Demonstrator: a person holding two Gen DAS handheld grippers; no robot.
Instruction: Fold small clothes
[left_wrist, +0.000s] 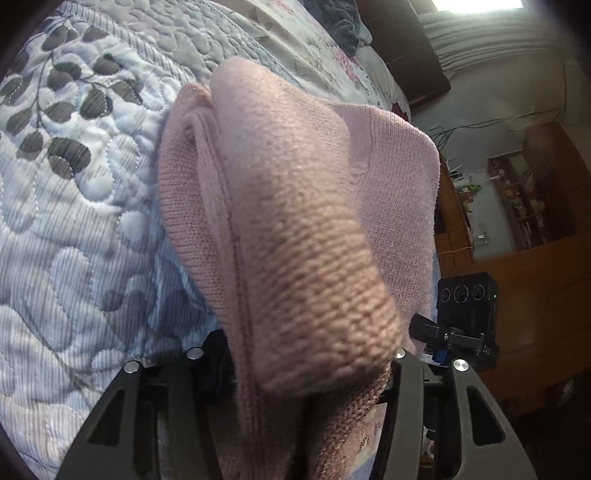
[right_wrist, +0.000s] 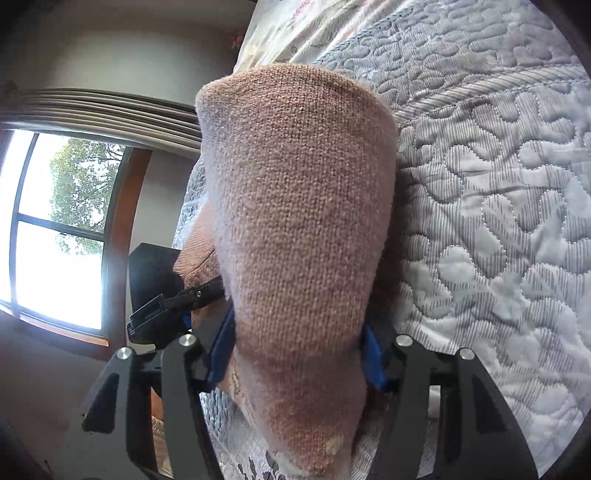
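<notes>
A pink knitted garment fills the middle of both views, bunched and folded over itself above the bed. My left gripper is shut on a thick fold of it, and the cloth hides the fingertips. In the right wrist view the same garment stands between the blue pads of my right gripper, which is shut on it too. The right gripper shows just right of the cloth in the left wrist view. The left gripper shows at the cloth's left edge in the right wrist view.
A quilted blue-grey bedspread with a leaf pattern lies under the garment and spreads right. Dark blue clothing lies on a floral sheet at the far end. Wooden shelving and a window flank the bed.
</notes>
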